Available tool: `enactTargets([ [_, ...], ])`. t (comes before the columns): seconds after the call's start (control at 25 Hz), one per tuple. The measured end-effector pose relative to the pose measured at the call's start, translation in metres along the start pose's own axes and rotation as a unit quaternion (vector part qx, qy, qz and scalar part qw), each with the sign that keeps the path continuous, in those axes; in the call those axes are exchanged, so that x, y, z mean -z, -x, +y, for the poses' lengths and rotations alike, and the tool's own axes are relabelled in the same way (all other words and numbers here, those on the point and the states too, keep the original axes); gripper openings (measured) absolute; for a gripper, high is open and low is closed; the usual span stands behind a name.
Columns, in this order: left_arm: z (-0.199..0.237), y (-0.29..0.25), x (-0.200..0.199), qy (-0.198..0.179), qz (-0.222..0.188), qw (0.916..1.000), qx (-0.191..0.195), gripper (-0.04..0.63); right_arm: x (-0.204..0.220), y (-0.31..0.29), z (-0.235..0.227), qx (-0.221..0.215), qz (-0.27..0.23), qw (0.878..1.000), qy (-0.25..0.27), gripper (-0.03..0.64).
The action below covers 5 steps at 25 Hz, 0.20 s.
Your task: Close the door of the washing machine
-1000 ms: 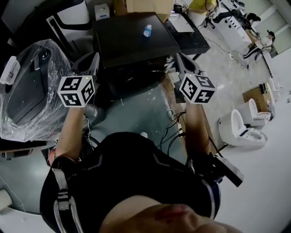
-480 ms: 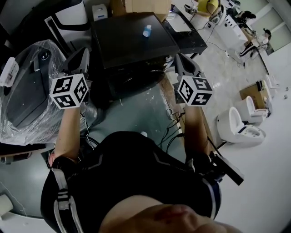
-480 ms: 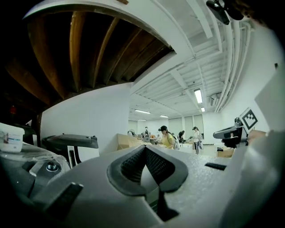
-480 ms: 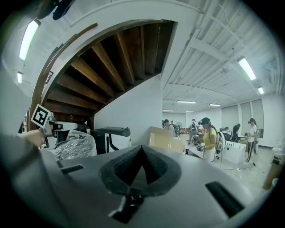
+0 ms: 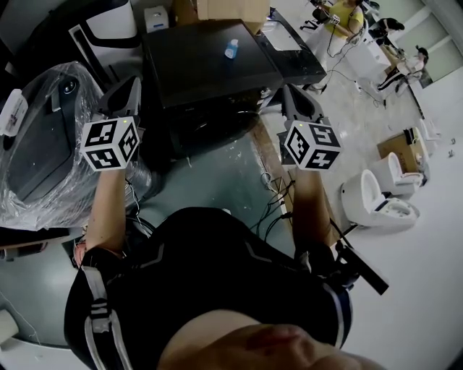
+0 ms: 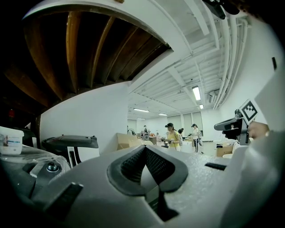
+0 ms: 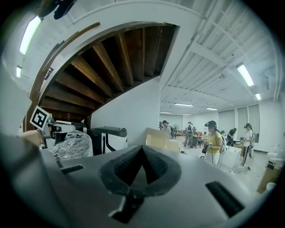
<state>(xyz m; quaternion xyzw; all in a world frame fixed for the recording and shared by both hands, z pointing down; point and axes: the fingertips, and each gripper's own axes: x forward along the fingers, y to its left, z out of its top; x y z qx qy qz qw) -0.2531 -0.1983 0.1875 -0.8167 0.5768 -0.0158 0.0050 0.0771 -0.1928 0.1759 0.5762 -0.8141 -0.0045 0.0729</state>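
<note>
The dark washing machine (image 5: 210, 65) stands just ahead of me in the head view, a small blue bottle (image 5: 231, 49) on its top. Its front (image 5: 210, 126) is in shadow, so I cannot tell how the door stands. My left gripper (image 5: 124, 92) is held up level to the left of the machine's front, apart from it. My right gripper (image 5: 295, 100) is at the machine's right front corner, also apart. In the gripper views the left gripper (image 6: 146, 171) and the right gripper (image 7: 140, 171) both show shut jaws with nothing between them.
A plastic-wrapped appliance (image 5: 51, 144) sits close on the left. Cables (image 5: 278, 206) trail over the floor on the right, with white toilets (image 5: 376, 202) beyond them. A cardboard box (image 5: 231, 9) stands behind the machine. People stand far off in the hall (image 7: 213, 138).
My left gripper has shifted to the left, away from the machine's front. The right gripper has stayed about where it was. Both jaws stay shut.
</note>
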Motion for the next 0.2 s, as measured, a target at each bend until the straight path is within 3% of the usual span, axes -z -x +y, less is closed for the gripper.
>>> enactTargets([
  [0.2, 0.0065, 0.0032, 0.0063, -0.006, 0.006, 1.0000, -0.001, 0.003, 0.0044, -0.0032, 0.0070, -0.002, 0.008, 1.000, -0.006, 0.003],
])
